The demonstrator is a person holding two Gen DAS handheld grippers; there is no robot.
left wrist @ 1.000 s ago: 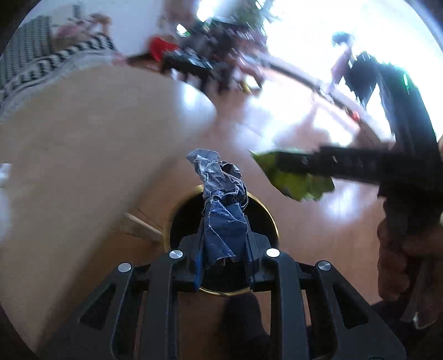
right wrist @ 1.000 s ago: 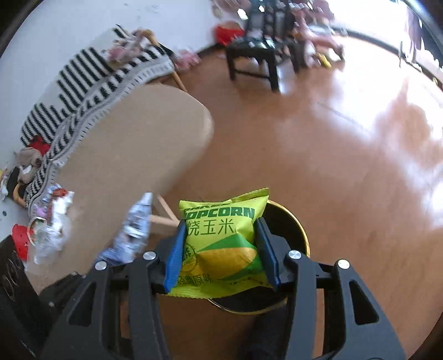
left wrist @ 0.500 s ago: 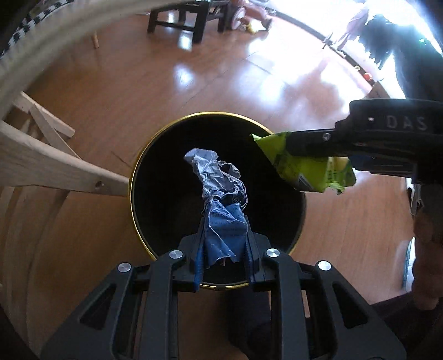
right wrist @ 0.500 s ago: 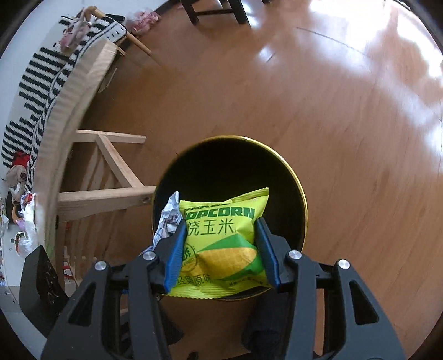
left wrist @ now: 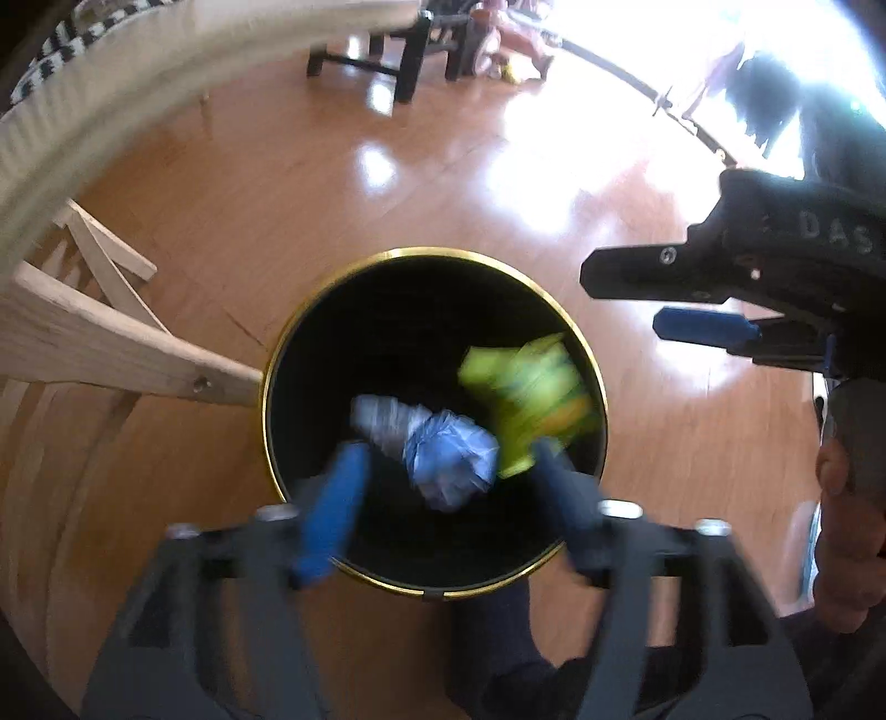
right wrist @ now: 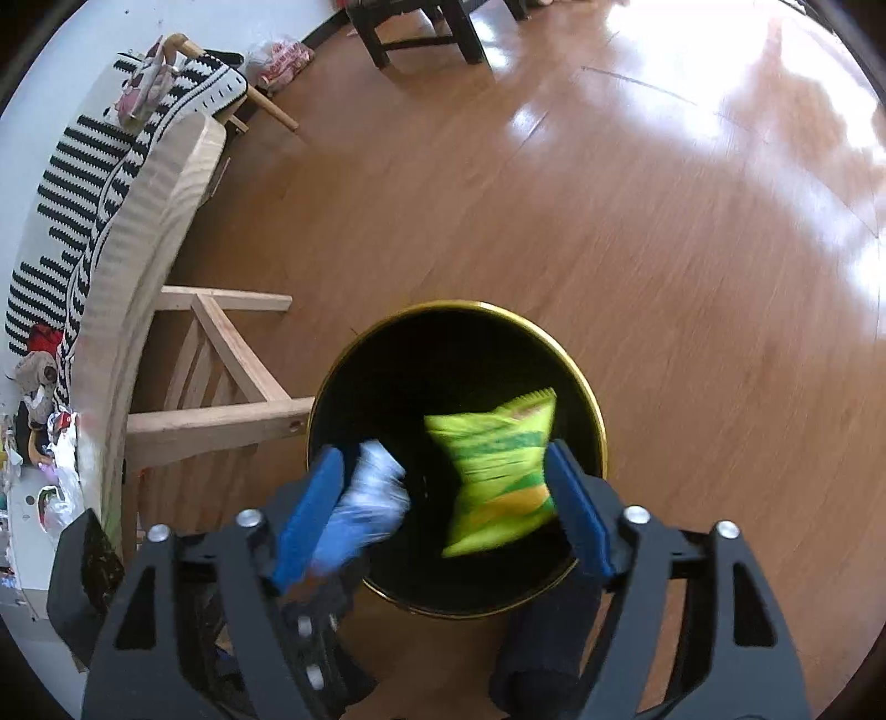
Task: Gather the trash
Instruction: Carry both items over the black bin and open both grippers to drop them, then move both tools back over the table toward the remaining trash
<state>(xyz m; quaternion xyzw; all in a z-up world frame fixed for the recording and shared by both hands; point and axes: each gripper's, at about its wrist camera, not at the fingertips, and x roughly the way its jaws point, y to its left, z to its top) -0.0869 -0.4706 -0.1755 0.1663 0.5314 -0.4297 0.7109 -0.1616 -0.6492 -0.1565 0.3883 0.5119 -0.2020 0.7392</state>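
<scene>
Left wrist view
left gripper (left wrist: 446,487): jaws opening, wide apart over the bin mouth, pads off the wrapper
crumpled blue wrapper (left wrist: 443,451): blurred, loose between the fingers, inside the bin opening
trash bin (left wrist: 299,332): round, black, gold rim, on wood floor
popcorn bag (left wrist: 526,393): yellow-green, blurred, in bin at right
right gripper (left wrist: 637,296): at right edge, side-on, empty
table brace (left wrist: 111,354): pale wood, touching bin rim at left
hand (left wrist: 847,531): far right

Right wrist view
right gripper (right wrist: 443,498): jaws opening; popcorn bag (right wrist: 498,471) sits against the right pad, no clamp
blue wrapper (right wrist: 365,498): by the left pad
trash bin (right wrist: 581,382): below both
wooden table (right wrist: 144,232): left, striped cloth (right wrist: 83,166) behind
dark chair (right wrist: 421,27): top, well apart
</scene>
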